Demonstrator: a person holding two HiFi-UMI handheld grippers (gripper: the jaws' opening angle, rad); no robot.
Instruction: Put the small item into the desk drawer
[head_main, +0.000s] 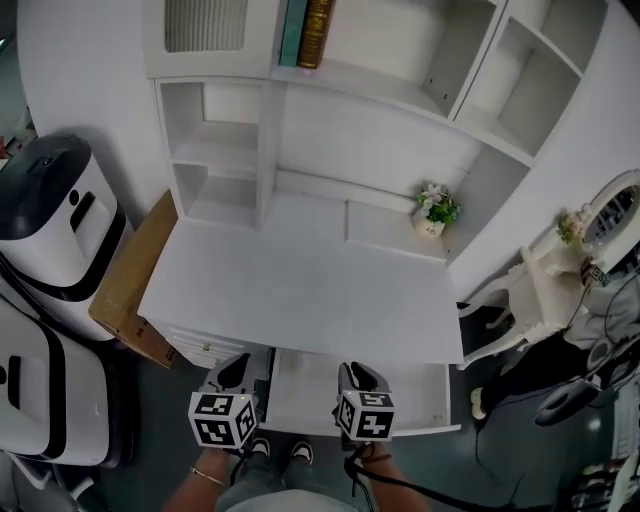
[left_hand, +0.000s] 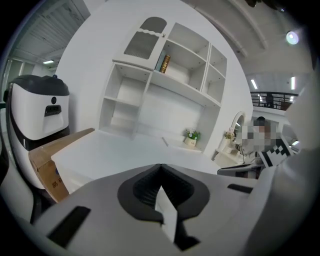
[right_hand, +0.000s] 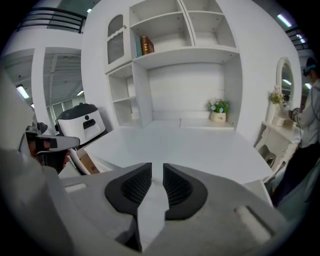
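**Below the counter's front edge, two grippers over an open drawer**

Below the white counter, the drawer stands pulled out, its pale inside facing up. From the head view, the left gripper shows at the drawer's left edge. The right gripper shows over the drawer's middle. Each carries its marker cube nearest the camera, and both point toward the counter. The person's shoes show between the two grippers, at the bottom of that view.

The left gripper view shows that gripper clenched, with its dark ribbed pads meeting at the tips and only a thin wedge of light below them. The right gripper view shows the right gripper released. Its pads stand a little apart, and only the counter's white surface shows through the narrow gap.

The small item cannot be picked out in any view, either on the counter, in the drawer or in a gripper.

At the counter's back right corner sits a small potted plant, close against the white shelf unit. Two books stand upright on a higher shelf. Left of the counter a cardboard box leans against its side. Beyond the box stands a white machine with a dark top.
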